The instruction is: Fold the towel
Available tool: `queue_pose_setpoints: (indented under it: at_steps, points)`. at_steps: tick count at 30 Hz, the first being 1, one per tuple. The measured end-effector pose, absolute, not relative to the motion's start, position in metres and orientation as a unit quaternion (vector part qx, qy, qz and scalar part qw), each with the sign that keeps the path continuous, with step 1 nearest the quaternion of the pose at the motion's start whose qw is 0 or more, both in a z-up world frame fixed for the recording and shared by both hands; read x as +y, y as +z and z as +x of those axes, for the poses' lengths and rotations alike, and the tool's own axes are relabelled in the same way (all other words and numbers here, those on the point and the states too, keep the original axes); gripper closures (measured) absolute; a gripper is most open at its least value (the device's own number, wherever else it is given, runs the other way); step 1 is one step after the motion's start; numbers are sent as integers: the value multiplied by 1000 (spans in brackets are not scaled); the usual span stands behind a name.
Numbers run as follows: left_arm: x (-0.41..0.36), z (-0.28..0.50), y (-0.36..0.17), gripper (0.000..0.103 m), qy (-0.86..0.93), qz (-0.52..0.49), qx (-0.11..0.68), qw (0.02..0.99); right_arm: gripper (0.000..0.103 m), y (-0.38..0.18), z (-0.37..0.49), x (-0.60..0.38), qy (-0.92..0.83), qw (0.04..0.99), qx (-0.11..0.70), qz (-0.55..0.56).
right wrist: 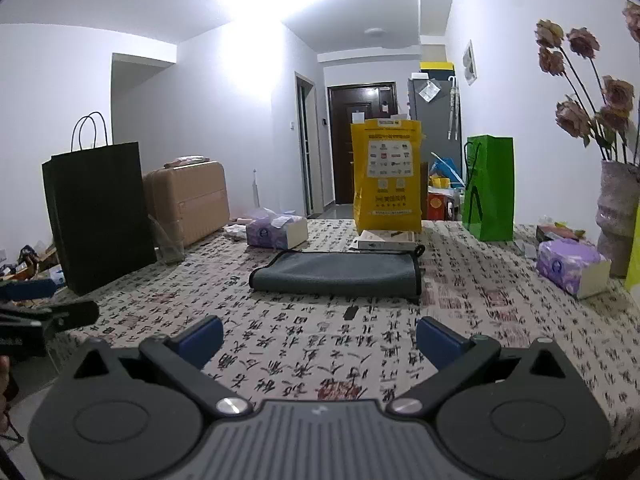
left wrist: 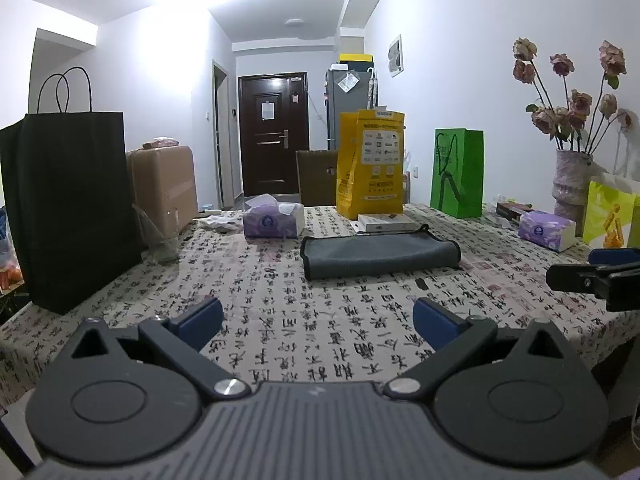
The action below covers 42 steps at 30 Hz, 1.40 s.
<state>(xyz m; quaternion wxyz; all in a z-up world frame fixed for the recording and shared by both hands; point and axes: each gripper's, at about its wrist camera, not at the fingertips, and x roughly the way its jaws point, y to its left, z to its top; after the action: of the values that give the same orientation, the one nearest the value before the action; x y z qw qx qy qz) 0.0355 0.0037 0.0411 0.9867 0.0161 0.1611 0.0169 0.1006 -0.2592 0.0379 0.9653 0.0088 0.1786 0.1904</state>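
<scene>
Left gripper (left wrist: 318,320): jaws spread wide, holding nothing, above the tablecloth (left wrist: 280,320)
Right gripper (right wrist: 320,338): jaws spread wide, holding nothing
Towel (left wrist: 380,255): grey, folded, flat on the cloth, straight ahead of both claws, well apart from the fingers
White box (left wrist: 386,222): just beyond the towel
Yellow bag (left wrist: 370,164): upright behind the box

A lived-in apartment, as I see it through both wrist cameras: a dining table under a calligraphy-print tablecloth (left wrist: 320,332), a dark brown entrance door (left wrist: 274,132) down the hallway, a tan hard-shell suitcase (right wrist: 188,200), a grey refrigerator (right wrist: 436,108), purple tissue packs (left wrist: 272,220) and dried roses in a pale ceramic vase (left wrist: 570,184)
</scene>
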Motion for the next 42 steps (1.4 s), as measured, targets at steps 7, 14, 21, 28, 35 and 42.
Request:
queue_pose_setpoints:
  at_steps: [7,14,21,28,35,42]
  points:
    - [1,17,39,0,18,13,144,989,0,32,68,-258,182,972,151,3]
    - [6,11,35,0,34,2,153,988,0,28,55,-256,191,969,157,19]
    - [6,4,24,0,37,6,176,984,0,17,38,-256,197,963,183,24]
    - [7,1,23,0,38,7,175,984,0,17,36,-254,202,961,185,22]
    - [5,2,23,0,36,9,174,984,0,17,36,-254,199,962,185,25]
    - [5,2,23,0,36,9,175,984,0,17,38,-253,201,961,188,25]
